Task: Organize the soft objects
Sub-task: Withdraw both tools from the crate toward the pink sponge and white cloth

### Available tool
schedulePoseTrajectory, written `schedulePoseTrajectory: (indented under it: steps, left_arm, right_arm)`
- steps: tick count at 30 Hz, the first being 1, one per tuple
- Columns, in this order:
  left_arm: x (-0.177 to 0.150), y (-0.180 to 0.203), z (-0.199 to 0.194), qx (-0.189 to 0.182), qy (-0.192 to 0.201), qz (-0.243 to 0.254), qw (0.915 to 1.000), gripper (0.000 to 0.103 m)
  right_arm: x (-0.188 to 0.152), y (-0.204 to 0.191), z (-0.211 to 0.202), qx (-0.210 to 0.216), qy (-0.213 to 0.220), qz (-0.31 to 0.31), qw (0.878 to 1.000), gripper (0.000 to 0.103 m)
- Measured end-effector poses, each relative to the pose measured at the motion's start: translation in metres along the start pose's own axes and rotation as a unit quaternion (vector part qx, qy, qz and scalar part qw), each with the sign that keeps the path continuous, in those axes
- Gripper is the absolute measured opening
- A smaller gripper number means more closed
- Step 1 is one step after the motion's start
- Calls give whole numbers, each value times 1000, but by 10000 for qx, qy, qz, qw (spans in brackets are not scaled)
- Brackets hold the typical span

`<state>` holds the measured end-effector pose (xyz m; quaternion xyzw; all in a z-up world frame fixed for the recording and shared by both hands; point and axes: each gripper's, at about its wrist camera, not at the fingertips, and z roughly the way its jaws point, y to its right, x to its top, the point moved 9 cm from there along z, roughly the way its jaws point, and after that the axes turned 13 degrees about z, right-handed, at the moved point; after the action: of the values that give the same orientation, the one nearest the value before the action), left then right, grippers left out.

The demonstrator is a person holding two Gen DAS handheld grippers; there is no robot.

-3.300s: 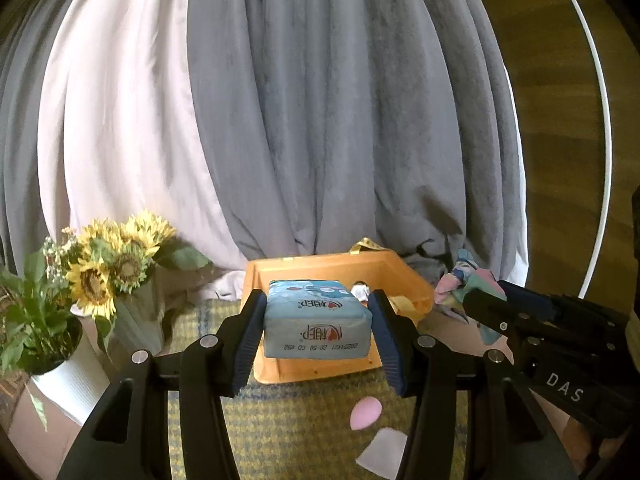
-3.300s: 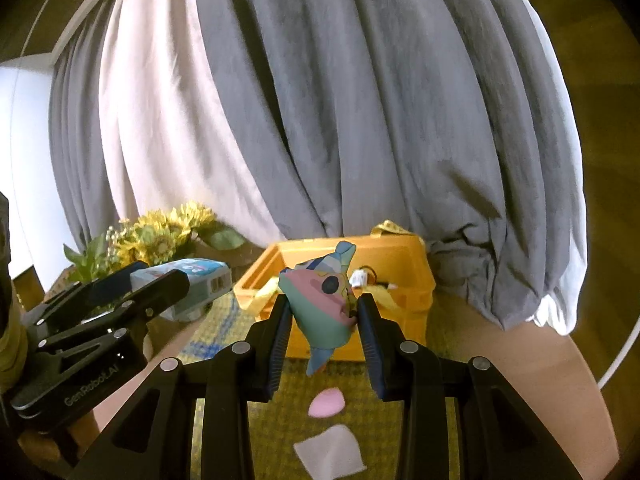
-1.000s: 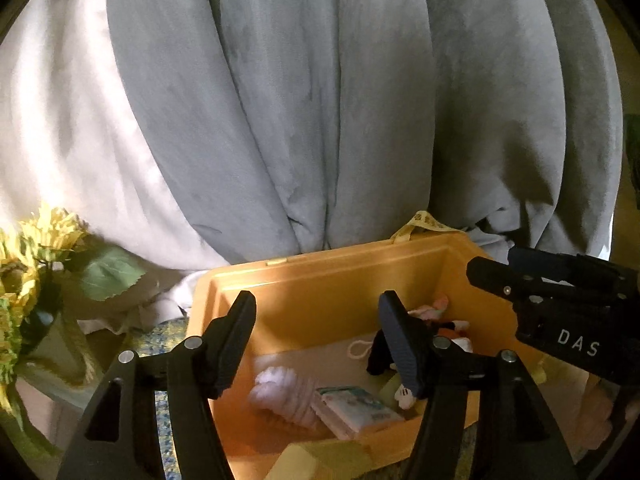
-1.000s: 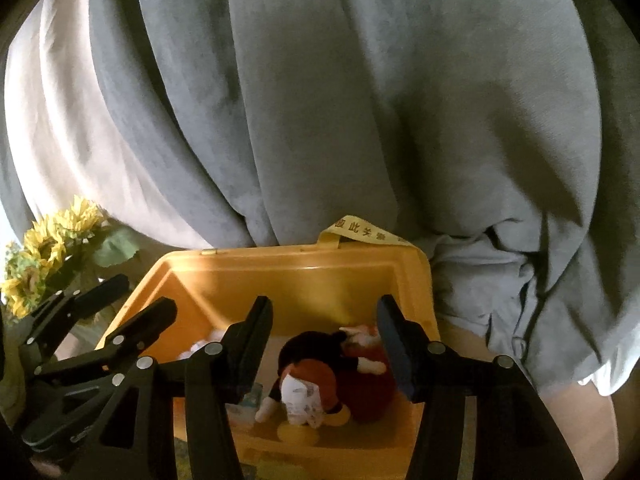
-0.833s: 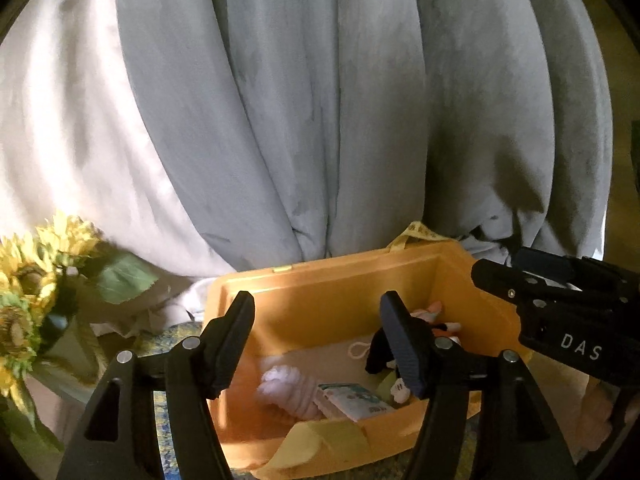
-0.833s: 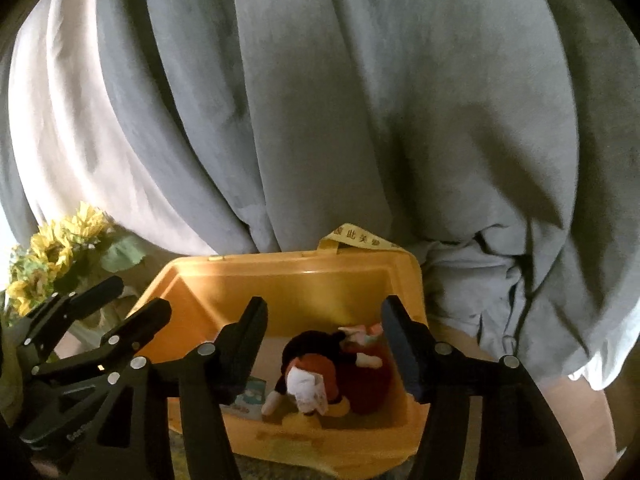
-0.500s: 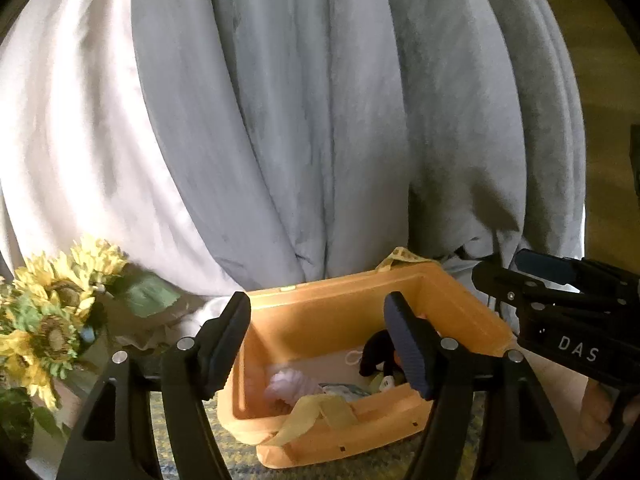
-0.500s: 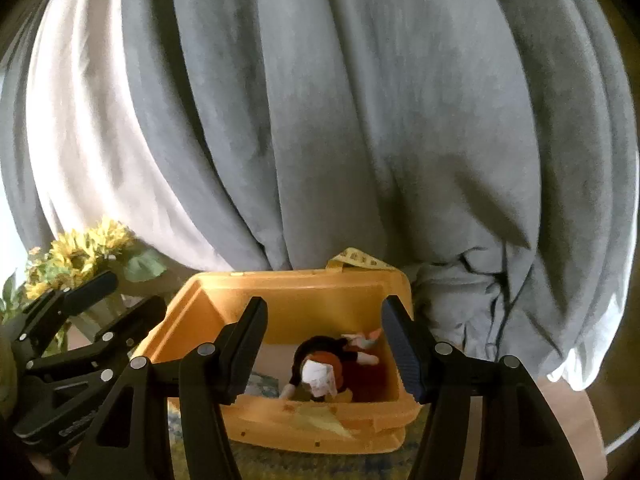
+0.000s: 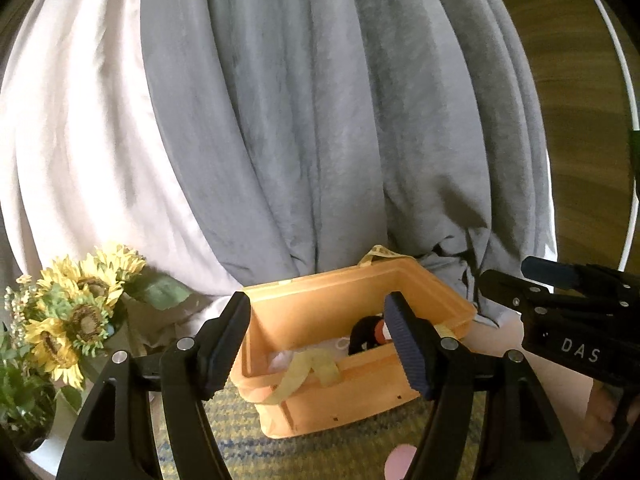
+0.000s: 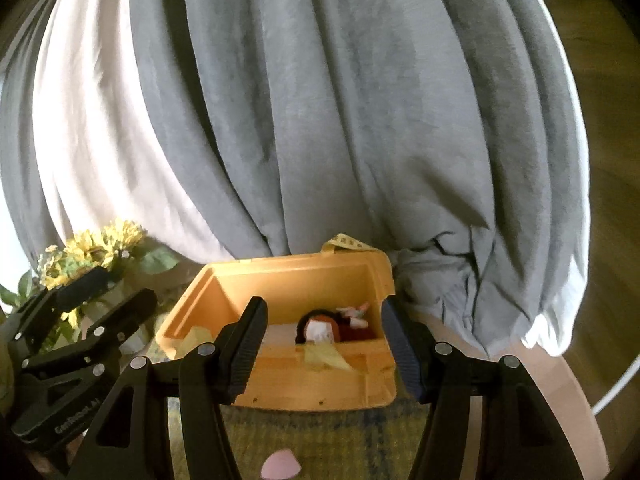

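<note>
Both my grippers hang empty in front of the orange bin [image 10: 320, 384] — the left gripper [image 9: 320, 344] and the right gripper [image 10: 320, 344] each with jaws standing apart and nothing between the pads. A few seconds back the left one was clamped on a blue tissue pack and the right on a pastel fish toy; neither is in my jaws now, and the bin sits farther off than it did a second ago, so I judge both drops done and my hands pulling back. Inside the bin a dark-headed plush doll [image 10: 320, 326] lies against the right wall; the pack and the fish are hidden below the near rim. A pink soft piece [image 10: 280, 466] lies on the woven mat [image 10: 320, 432] just in front — by my reading the next thing to collect. Sunflowers [image 9: 72, 312] stand off to the left, grey curtain [image 9: 320, 120] behind.
</note>
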<state>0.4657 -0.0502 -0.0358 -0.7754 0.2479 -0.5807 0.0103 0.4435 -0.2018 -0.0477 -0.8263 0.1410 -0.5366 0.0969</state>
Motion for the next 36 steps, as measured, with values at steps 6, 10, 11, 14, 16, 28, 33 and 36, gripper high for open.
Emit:
schedulePoseTrajectory:
  steps: [6,10,11,14,16,28,33,36]
  left_arm:
    - [-6,6,-23,11,-51,-1,10000,68]
    - [-13,12,-38,99,-150,-41,9998,68]
    - [-15,14,-42,138,-181,-59,9997,68]
    - [-22,16,-53,169,-234,-146,9995,68]
    - [-27,17,-58,148,-236,-148,9995,69]
    - [-51,19,-65,-972,-152,328,9946,69]
    - [-64,26,-65,-1464,-134,619,9872,69]
    - [-72,30,-65,-1682,-145,784,9825,69]
  right_arm:
    - [-11,0,-28,-76,86,5,9999,60]
    - [-17,0,-44,18,100,-32,9999,60]
    - [-19,0,-47,56,84,-35,9999,60]
    - [-28,0,-56,172,-36,-6,9998,60]
    - [-33,1,-59,189,-100,38,9998,60]
    - [-75,-1,-89,-681,29,636,9956,60]
    - [-98,0,-102,-1121,111,994,9886,60]
    - [-111,-1,-108,-1360,165,1138,9840,60]
